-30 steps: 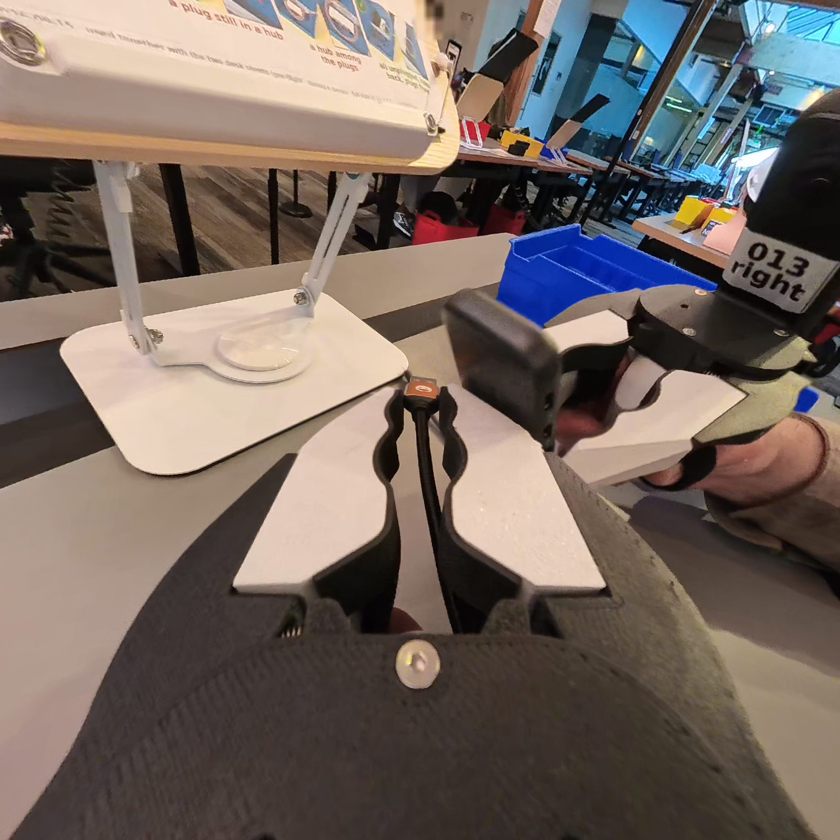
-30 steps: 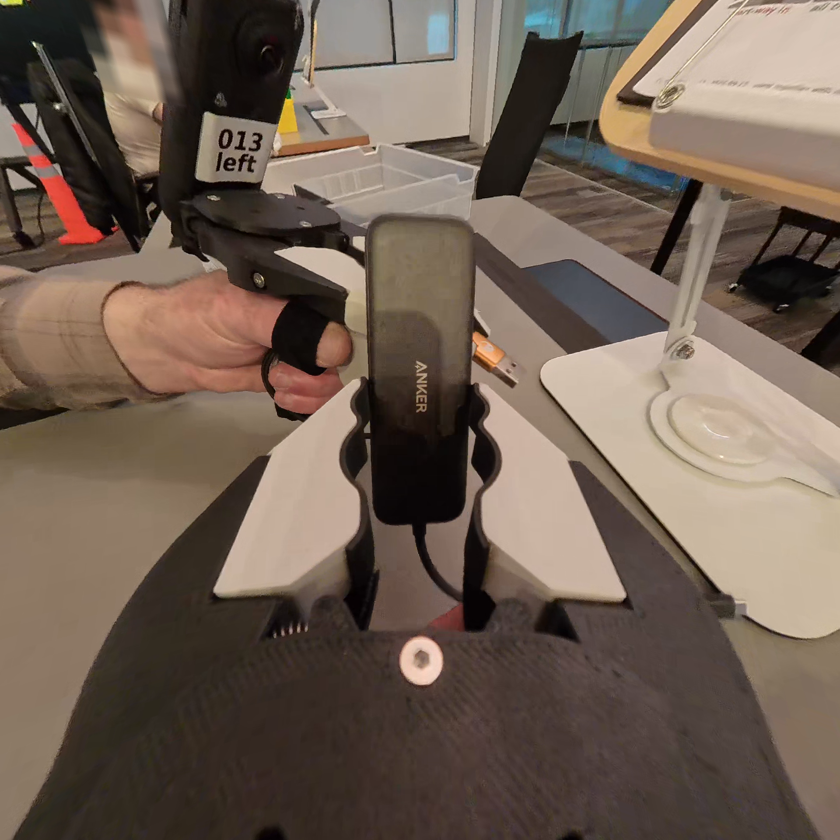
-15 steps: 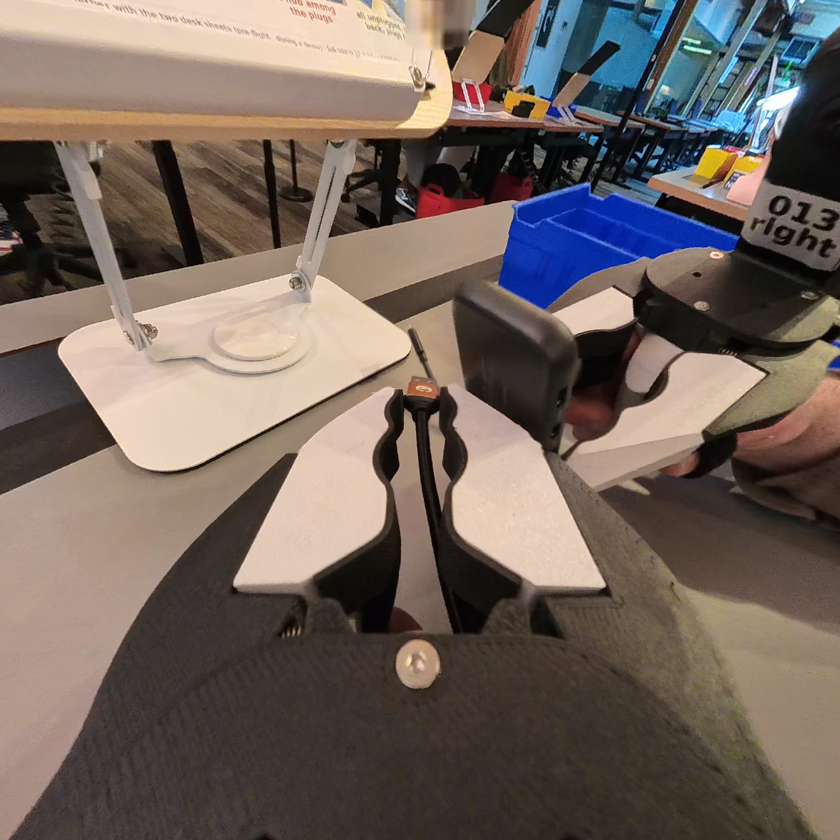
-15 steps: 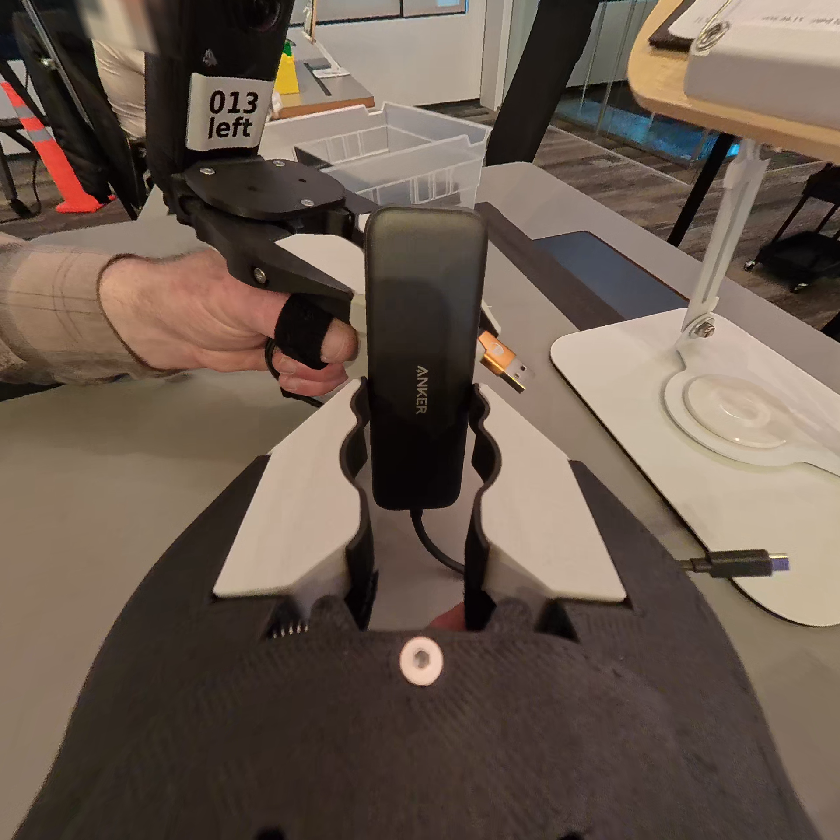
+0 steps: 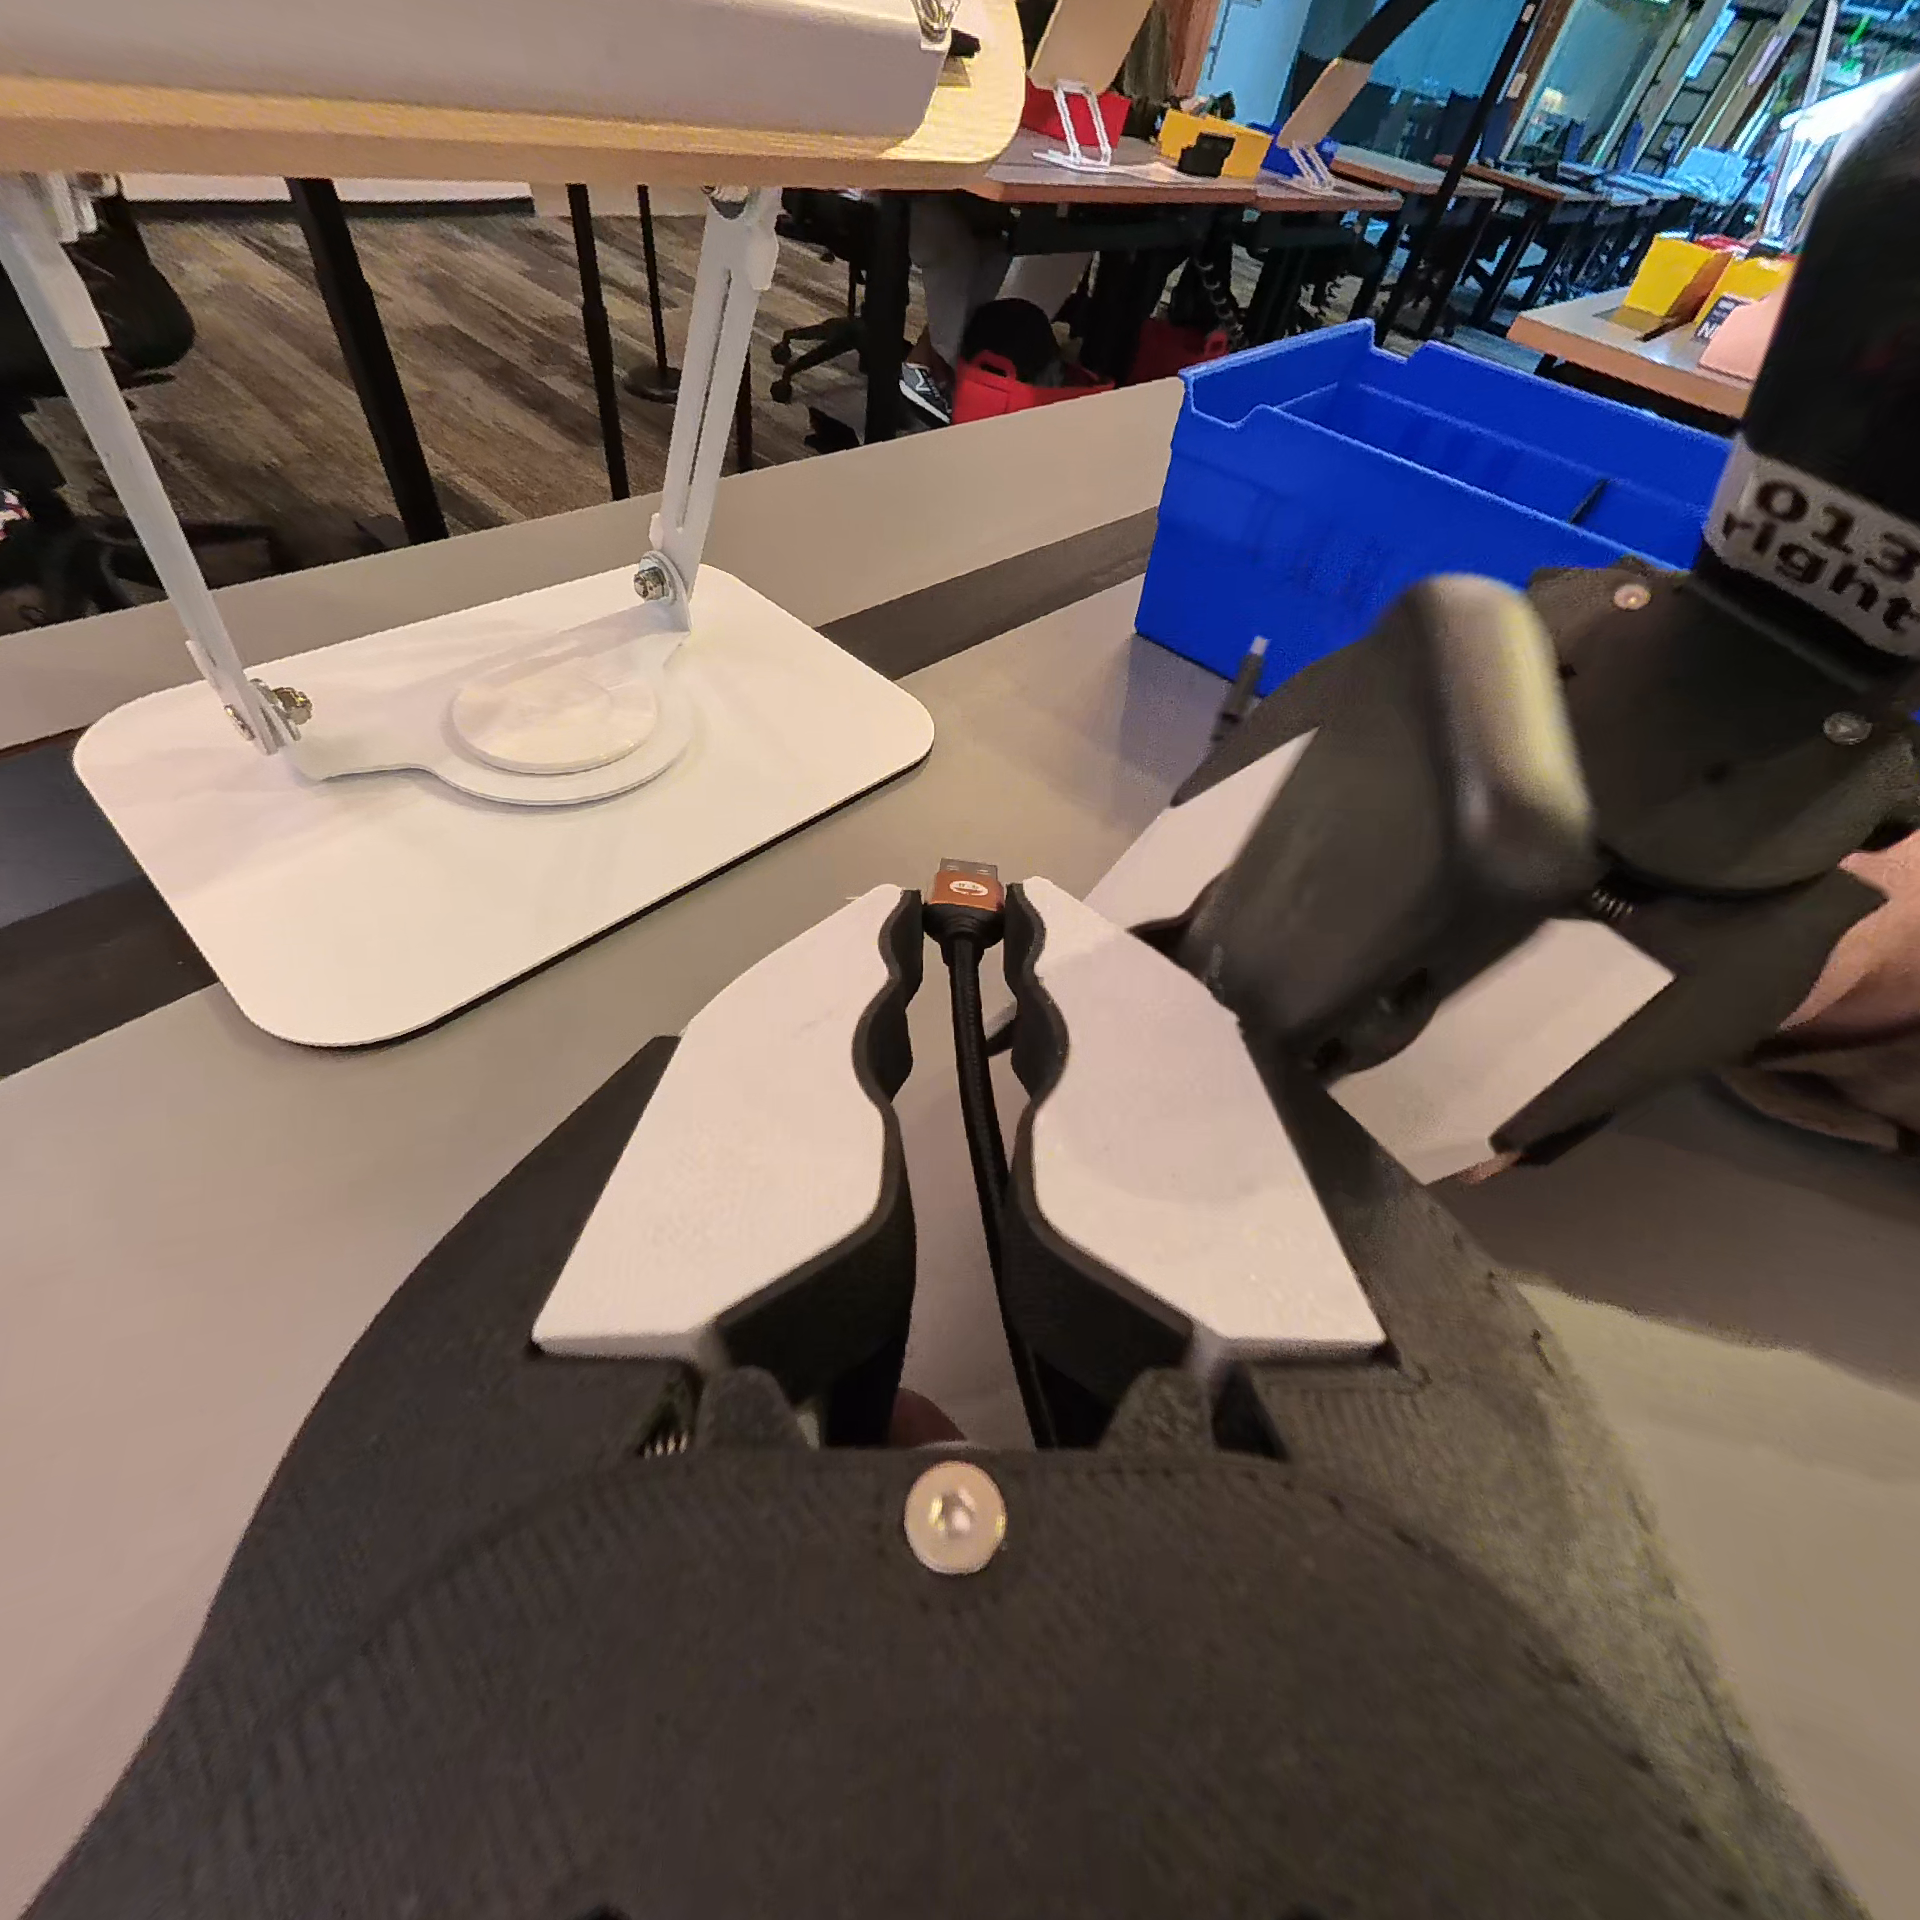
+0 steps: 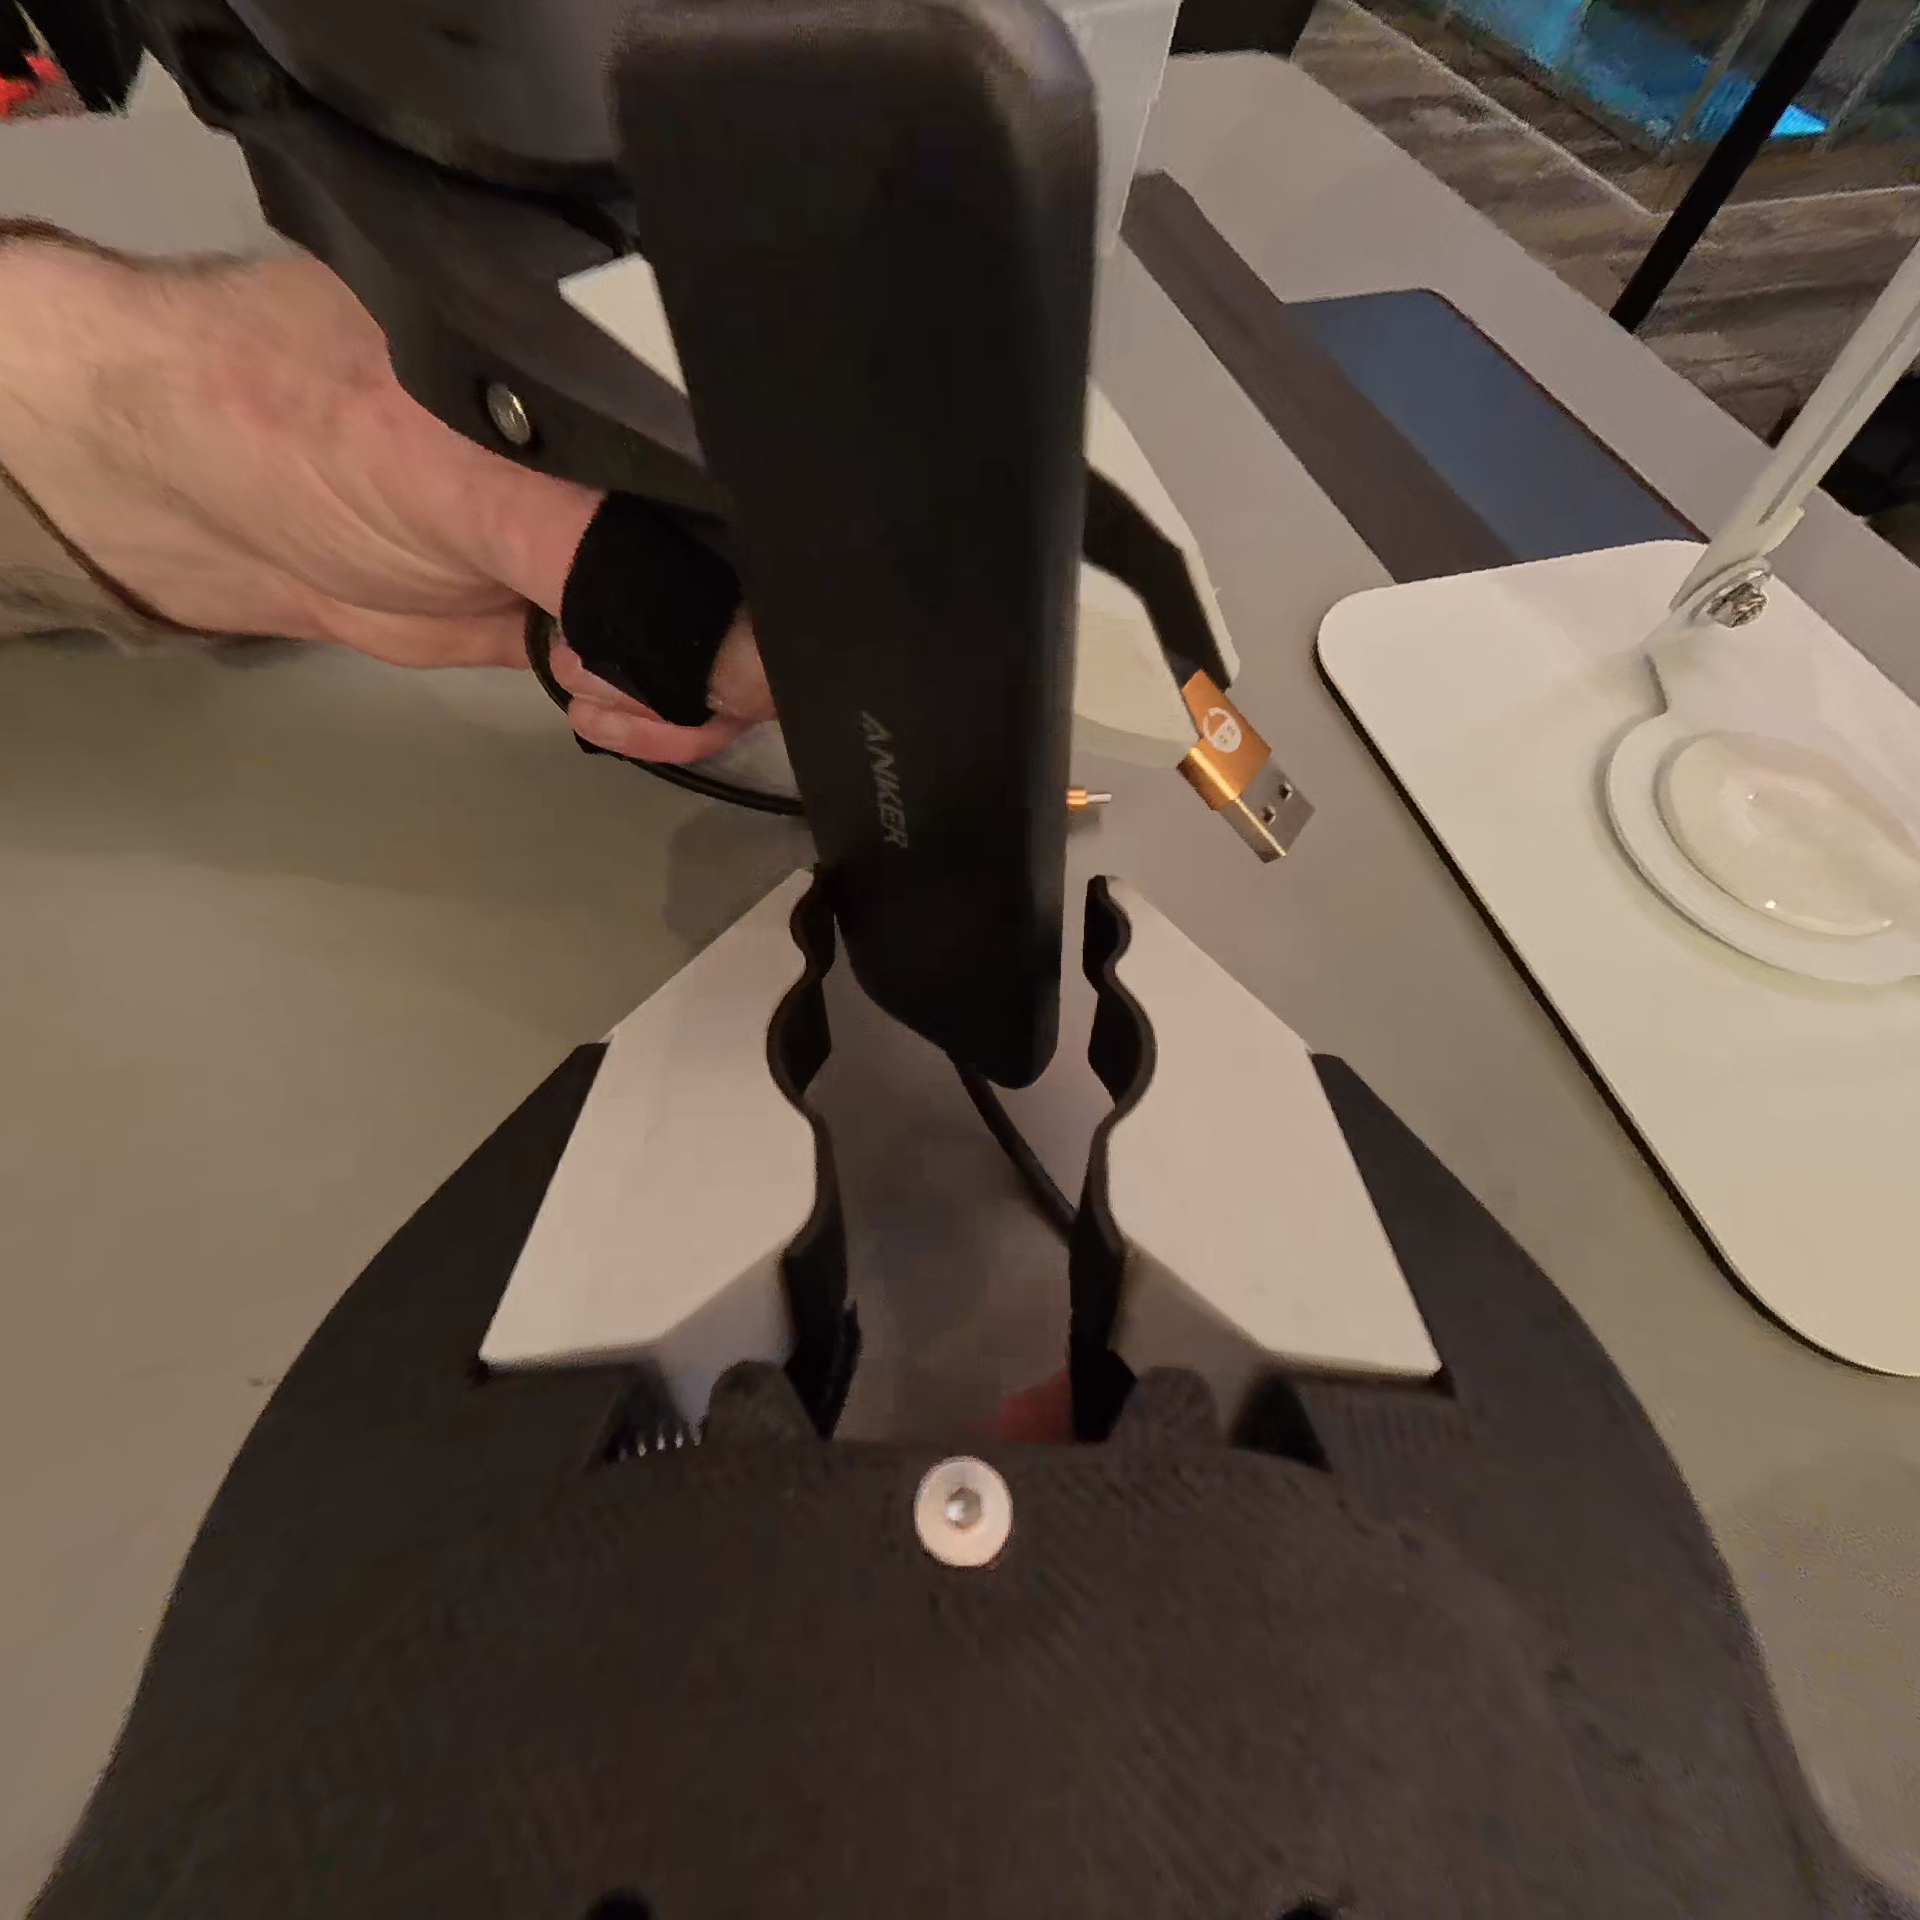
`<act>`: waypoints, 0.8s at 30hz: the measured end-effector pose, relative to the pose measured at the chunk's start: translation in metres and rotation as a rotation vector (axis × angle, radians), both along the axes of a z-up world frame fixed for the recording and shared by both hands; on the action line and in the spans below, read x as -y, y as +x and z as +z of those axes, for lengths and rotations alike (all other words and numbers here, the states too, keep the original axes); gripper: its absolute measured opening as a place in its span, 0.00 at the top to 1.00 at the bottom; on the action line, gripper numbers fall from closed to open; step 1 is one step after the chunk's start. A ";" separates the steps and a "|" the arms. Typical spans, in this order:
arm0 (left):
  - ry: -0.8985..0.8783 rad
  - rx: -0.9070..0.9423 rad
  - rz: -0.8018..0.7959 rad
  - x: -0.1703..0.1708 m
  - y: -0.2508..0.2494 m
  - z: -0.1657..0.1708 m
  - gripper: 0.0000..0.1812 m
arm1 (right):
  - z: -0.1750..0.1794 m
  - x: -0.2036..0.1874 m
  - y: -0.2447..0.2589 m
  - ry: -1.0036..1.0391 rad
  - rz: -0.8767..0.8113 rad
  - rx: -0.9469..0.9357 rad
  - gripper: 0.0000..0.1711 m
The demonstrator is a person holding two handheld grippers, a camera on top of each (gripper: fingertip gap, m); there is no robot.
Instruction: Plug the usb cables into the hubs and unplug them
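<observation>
My left gripper (image 5: pixel 964 904) is shut on a USB plug (image 5: pixel 966 894) with an orange shell; its black braided cable (image 5: pixel 982 1122) runs back between the fingers. The plug's metal tip (image 6: pixel 1273 821) is bare, in no port. My right gripper (image 6: pixel 956 904) has the black hub (image 6: pixel 883 468) standing between its fingers, tilted left. The jaws stand slightly wider than the hub, with a thin gap at the right finger (image 6: pixel 1112 935). The hub's own cable (image 6: pixel 1013 1143) trails back. In the left wrist view the hub (image 5: pixel 1455 810) is just right of my plug.
A white stand base (image 5: pixel 499 790) lies ahead left on the grey table; it also shows in the right wrist view (image 6: pixel 1558 831). A blue bin (image 5: pixel 1403 488) stands behind the right gripper. A loose black cable end (image 5: pixel 1247 675) lies by the bin. A dark pad (image 6: pixel 1475 416) lies beyond. Across from one pair of fingers to the other is roughly 5 cm.
The hub has tipped to the left in the right gripper, and a gap has opened beside it. Both grippers have dropped closer to the table. The left grip on the plug is unchanged.
</observation>
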State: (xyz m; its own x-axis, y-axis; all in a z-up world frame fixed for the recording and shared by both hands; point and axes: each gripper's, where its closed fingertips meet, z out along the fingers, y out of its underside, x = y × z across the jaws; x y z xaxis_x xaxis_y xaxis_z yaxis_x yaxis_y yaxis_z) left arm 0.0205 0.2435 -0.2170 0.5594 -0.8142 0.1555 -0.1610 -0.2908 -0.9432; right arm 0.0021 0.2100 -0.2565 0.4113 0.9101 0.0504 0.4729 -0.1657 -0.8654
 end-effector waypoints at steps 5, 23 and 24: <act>-0.012 0.004 0.003 0.000 0.000 -0.001 0.92 | -0.012 -0.002 -0.001 0.025 -0.031 0.078 0.82; 0.158 0.145 -0.208 0.022 -0.008 0.057 0.92 | 0.019 0.019 0.013 -0.216 0.142 -0.082 0.94; 0.171 0.133 -0.238 0.026 -0.007 0.059 0.92 | 0.020 0.022 0.013 -0.225 0.157 -0.088 0.94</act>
State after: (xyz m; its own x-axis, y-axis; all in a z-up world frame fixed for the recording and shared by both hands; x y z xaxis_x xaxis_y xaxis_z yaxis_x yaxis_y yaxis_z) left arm 0.0137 0.2171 -0.1583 0.3342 -0.9403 0.0641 -0.0778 -0.0953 -0.9924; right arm 0.0152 0.1883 -0.2365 0.2581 0.9473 -0.1897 0.4330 -0.2889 -0.8538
